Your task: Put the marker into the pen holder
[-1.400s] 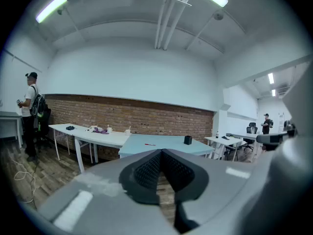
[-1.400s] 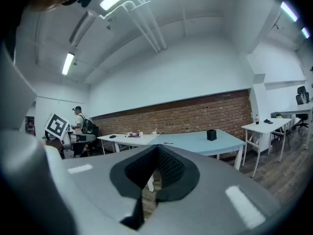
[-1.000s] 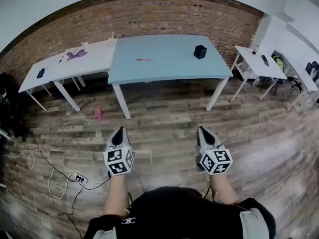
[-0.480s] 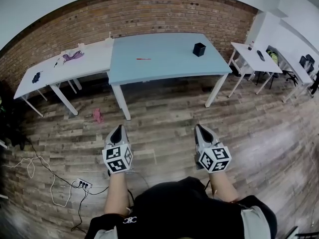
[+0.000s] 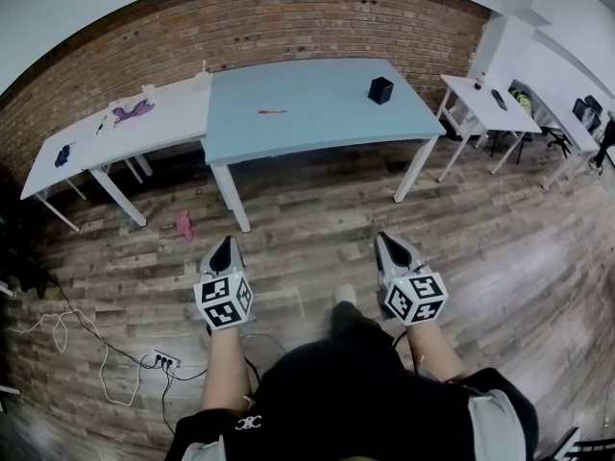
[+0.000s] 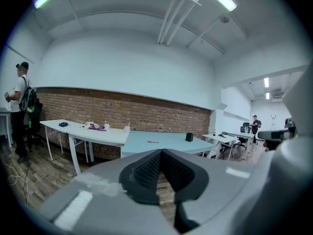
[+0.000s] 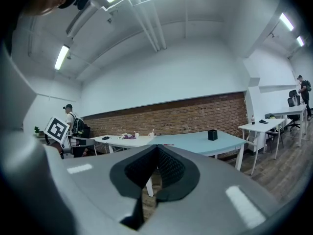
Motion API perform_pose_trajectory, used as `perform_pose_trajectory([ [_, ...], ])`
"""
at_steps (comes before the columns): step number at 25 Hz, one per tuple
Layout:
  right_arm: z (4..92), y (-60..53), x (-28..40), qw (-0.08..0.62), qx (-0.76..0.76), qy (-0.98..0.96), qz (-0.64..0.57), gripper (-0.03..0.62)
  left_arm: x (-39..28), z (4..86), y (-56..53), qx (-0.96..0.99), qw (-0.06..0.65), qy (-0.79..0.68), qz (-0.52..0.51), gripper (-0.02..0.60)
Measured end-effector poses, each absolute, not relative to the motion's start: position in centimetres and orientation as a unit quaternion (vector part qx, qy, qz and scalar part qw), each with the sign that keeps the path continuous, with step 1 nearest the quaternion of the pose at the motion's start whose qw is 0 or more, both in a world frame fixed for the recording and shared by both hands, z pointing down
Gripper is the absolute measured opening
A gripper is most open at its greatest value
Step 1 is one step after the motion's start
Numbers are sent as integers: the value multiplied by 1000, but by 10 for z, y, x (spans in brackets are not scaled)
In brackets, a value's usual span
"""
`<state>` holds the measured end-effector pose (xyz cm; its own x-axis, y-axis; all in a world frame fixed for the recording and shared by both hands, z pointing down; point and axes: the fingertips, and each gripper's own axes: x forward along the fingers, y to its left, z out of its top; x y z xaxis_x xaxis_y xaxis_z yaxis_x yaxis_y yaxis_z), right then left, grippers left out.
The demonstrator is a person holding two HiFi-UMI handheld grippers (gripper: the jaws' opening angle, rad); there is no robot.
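Note:
A thin red marker (image 5: 272, 111) lies on the light blue table (image 5: 317, 113), left of its middle. The black square pen holder (image 5: 381, 89) stands upright near the table's far right corner. Both also show small in the gripper views: the marker (image 6: 153, 142) and holder (image 6: 189, 137) from the left gripper, the holder (image 7: 212, 134) from the right one. My left gripper (image 5: 223, 251) and right gripper (image 5: 386, 246) hang over the wooden floor, well short of the table, jaws shut with nothing between them.
A white table (image 5: 115, 128) with small items joins the blue one on the left. More white tables (image 5: 485, 104) and chairs stand at the right. A pink object (image 5: 183, 224) and a power strip with cables (image 5: 154, 361) lie on the floor. A person with a backpack (image 6: 22, 106) stands far left.
The view has moved closer to the tables. Both grippers stay shut and keep their places in the view. A foot now shows between the grippers.

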<state>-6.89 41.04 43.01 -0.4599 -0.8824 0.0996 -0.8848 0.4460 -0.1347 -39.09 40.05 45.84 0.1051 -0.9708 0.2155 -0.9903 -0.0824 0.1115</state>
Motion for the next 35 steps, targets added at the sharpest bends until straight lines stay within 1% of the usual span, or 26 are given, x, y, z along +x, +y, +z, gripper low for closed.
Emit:
perform_pose_trajectory([
  [6,439,365,-75,2,505,-859,86,3,-397,460,362,726,105,-678,49,6],
  [13,444,278,-79,5,487,-869,92,3,-395,464,291,717,108,-686,57,6],
  [16,445,234,-75,2,474,-874,111,3,-386,464,252,713,113,-690,61,6],
  [20,441,170,-65,-19,455,-878,147,4,-376,465,198,707,122,-693,67,6],
  [28,444,47,-47,1,440,-886,149,4,-352,462,84,697,128,-701,78,6],
  [35,445,-26,-35,21,416,-898,138,3,-324,457,12,690,116,-708,93,8],
])
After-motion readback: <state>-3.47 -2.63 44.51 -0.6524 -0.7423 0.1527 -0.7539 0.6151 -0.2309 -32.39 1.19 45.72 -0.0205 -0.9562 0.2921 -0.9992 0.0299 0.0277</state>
